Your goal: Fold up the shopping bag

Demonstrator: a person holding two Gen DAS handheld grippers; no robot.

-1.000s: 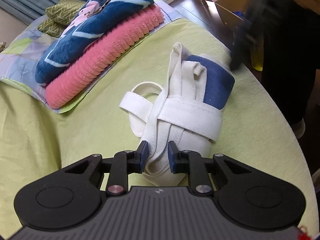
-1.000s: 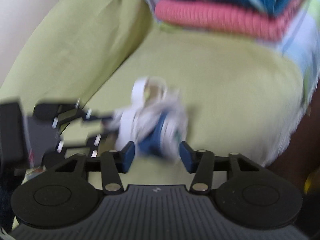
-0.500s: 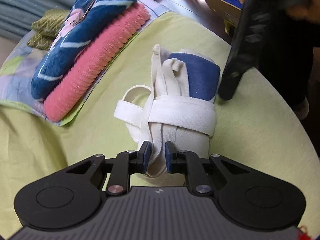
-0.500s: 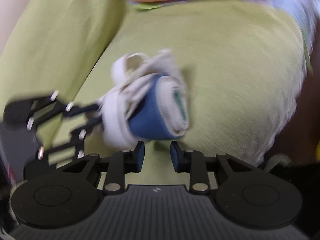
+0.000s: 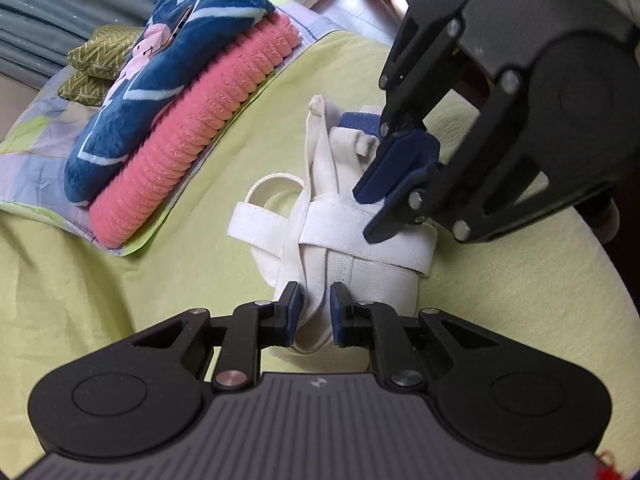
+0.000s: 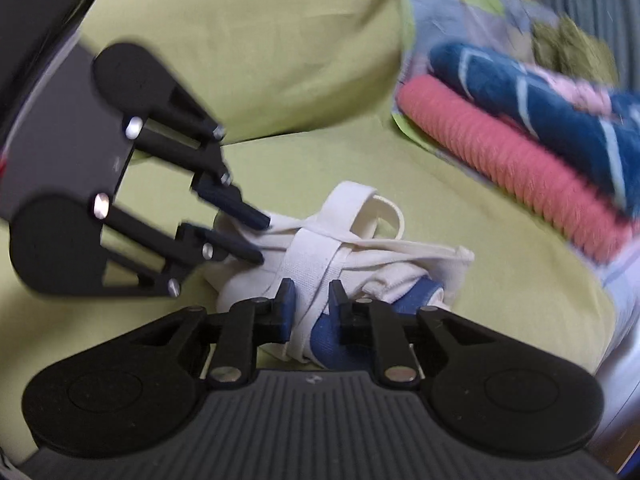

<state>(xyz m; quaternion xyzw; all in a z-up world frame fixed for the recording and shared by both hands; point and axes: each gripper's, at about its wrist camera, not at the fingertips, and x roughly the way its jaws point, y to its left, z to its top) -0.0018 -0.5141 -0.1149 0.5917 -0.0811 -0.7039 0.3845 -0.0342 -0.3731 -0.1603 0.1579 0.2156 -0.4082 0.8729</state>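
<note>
Since a second ago your right gripper (image 5: 394,196) has swung in from the far edge and now sits over the blue end of the shopping bag (image 5: 352,248), jaws closing with a white strap between them in its own view; whether the pads already bite I cannot tell. Your left gripper (image 5: 316,312) has held its place, clamped on a pinch of cloth at the bag's near end. The bag lies rolled and strap-bound on the green cover (image 5: 120,300), just beside the towel stack. It reads as light, soft canvas, not fragile, likely to spring loose; grip straps or doubled cloth, not a single layer. Count: one bag, two grippers, one pink towel (image 5: 192,140), one blue towel (image 5: 160,76).
</note>
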